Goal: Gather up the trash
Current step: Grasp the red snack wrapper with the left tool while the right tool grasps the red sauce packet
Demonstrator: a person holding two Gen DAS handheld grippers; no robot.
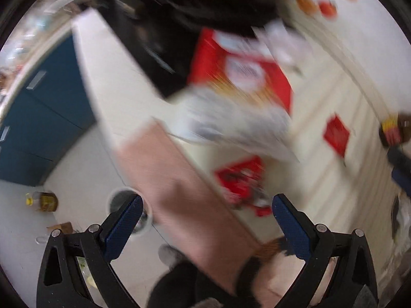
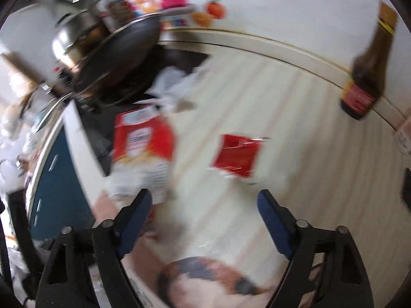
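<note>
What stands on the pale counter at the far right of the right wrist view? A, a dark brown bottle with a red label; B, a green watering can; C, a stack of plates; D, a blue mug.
A: a dark brown bottle with a red label and a yellow band near its neck stands on the pale counter at the right edge, beyond the small red wrapper.

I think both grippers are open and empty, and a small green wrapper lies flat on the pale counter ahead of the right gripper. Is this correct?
Not quite: the wrapper is red, not green, as the right wrist view shows. The rest holds: the right gripper and left gripper are open and empty, and the wrapper lies flat on the pale counter.
</note>
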